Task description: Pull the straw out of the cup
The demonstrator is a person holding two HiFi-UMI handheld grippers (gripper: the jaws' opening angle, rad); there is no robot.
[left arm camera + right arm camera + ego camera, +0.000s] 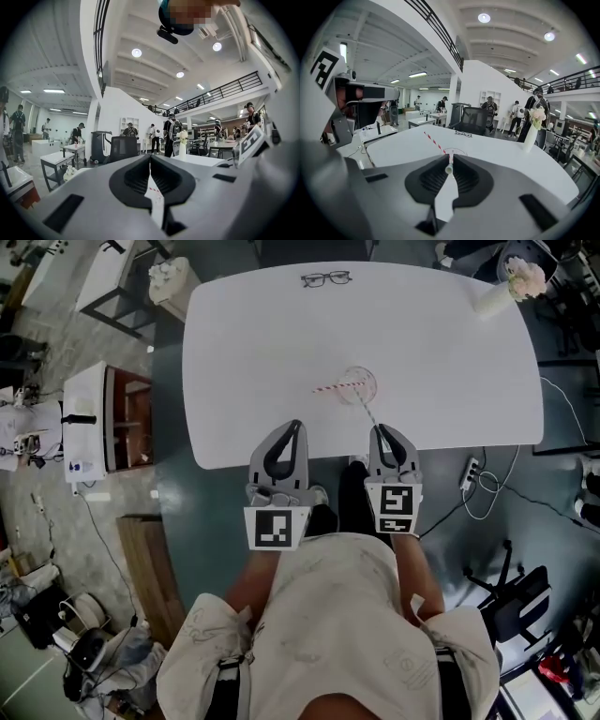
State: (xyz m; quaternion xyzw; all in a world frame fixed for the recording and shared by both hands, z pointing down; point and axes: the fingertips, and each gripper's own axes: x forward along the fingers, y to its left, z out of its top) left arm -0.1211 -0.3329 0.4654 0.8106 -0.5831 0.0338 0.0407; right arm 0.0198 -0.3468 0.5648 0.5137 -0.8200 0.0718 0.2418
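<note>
A clear cup point(358, 383) stands in the middle of the white table point(262, 343). A red-and-white striped straw point(328, 388) leans out of it to the left. A second, pale straw point(367, 411) runs from the cup toward me, and my right gripper point(380, 431) is shut on its near end. In the right gripper view the pale straw's end point(448, 168) sits pinched between the jaws, with the striped straw point(435, 142) and the cup's rim point(453, 152) just beyond. My left gripper point(297, 427) hovers at the table's near edge, shut and holding nothing; the left gripper point(150, 157) points out into the room.
Black glasses point(326, 278) lie at the table's far edge, and a white vase with flowers point(506, 292) stands at the far right corner. The glasses point(464, 134) and the vase point(530, 131) show past the cup. A cabinet point(103, 418) stands left of the table.
</note>
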